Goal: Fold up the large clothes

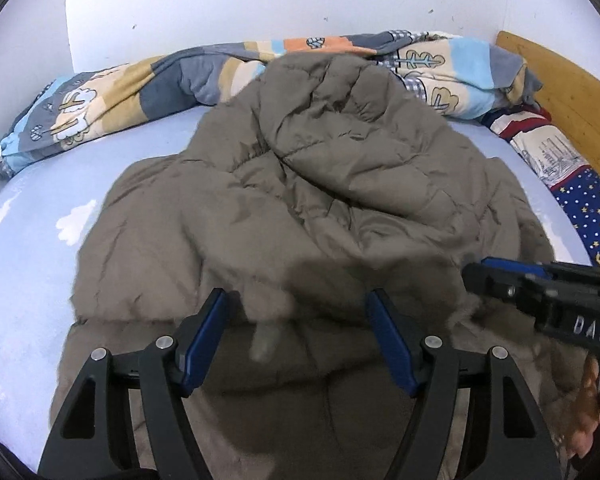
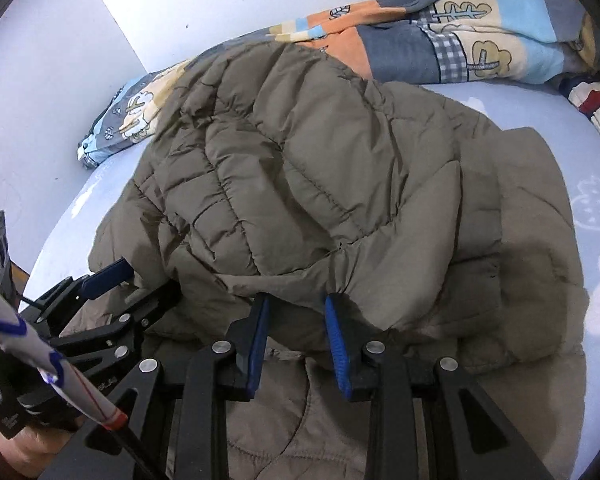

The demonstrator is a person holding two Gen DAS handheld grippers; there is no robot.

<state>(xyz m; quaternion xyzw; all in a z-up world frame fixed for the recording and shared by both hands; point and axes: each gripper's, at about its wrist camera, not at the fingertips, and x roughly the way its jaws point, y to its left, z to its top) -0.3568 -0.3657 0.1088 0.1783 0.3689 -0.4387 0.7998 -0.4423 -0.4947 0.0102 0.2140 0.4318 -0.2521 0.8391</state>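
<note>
Right wrist view: olive quilted puffer jacket [image 2: 300, 184] is pinched at a fold by right gripper [image 2: 296, 312]; left gripper [image 1: 296, 304] is held wide, empty, above the jacket on pale blue cloud-print bedsheet [image 1: 32, 240].

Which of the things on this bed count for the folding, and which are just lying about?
In the job:
- quilted grey-brown coat
- left tongs
- right tongs

Lying about:
- patchwork blanket
- star-print cloth
- wooden headboard
- blue sheet
</note>
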